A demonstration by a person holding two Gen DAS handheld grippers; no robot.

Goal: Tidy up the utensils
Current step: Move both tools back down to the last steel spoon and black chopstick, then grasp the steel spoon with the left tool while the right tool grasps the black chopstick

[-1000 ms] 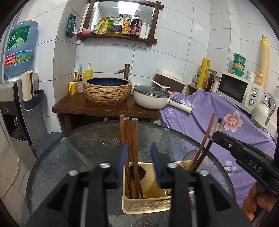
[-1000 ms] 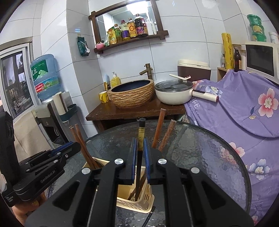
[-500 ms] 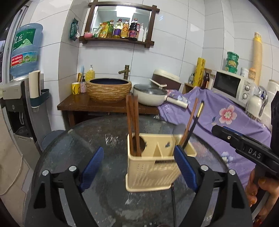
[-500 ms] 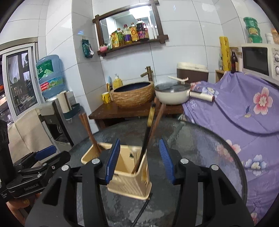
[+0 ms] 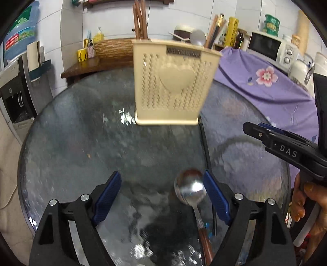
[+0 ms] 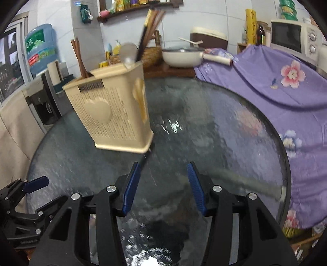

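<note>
A perforated cream plastic utensil holder [image 5: 172,86] stands on textured, glossy dark glass table [image 5: 81,143]; a polished metal spoon [image 5: 191,189] has a wooden handle; brown wooden chopsticks [image 5: 140,19] look matt

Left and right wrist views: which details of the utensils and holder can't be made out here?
- Utensil holder interior: both views face its perforated walls, so compartments are hidden.
- Spoon handle end: in the left wrist view, it is cut off by the bottom edge.
- Black chopstick on the table: in the right wrist view it is motion-blurred, its far end lost at the holder's base.
</note>
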